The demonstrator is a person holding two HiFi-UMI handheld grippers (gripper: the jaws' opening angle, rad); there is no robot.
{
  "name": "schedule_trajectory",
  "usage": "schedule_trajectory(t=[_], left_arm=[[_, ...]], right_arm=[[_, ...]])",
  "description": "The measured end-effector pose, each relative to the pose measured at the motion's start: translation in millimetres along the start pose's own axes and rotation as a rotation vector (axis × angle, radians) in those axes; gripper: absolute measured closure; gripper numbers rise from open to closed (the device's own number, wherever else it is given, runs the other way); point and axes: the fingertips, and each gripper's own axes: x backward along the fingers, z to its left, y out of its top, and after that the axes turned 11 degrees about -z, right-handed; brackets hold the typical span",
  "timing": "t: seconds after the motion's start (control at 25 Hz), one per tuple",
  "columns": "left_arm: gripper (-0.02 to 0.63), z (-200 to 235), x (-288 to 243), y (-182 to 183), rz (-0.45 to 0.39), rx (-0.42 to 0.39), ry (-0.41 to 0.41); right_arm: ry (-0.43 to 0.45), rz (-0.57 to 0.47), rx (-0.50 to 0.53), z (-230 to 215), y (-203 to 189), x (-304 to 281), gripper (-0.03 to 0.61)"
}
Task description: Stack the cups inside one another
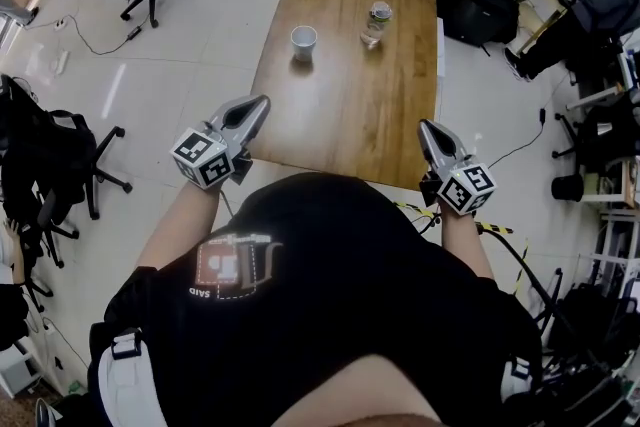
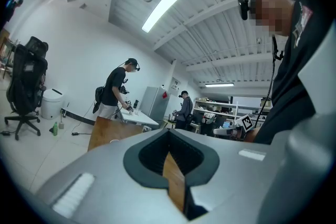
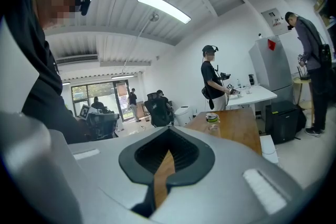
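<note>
Three cups stand upright on the desk [image 1: 340,105], none nested, all well apart from the grippers. The white cup [image 1: 303,39] is at left and looks empty. The clear cup [image 1: 372,36] is to its right, with a patterned cup [image 1: 381,11] just behind it — their contents cannot be made out. The left gripper [image 1: 260,103] and right gripper [image 1: 425,126] — jaws closed, nothing between them — hover at the desk's near corners.
</note>
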Motion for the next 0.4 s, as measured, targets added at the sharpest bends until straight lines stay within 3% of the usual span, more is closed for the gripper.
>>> schedule_trajectory(t=[0.4], left_arm=[[0.612, -4.0, -1.8, 2.7, 0.01, 0.007, 0.006]], right_arm=[[0.001, -0.002, 0.006, 0.1, 2.9, 2.0, 0.566]])
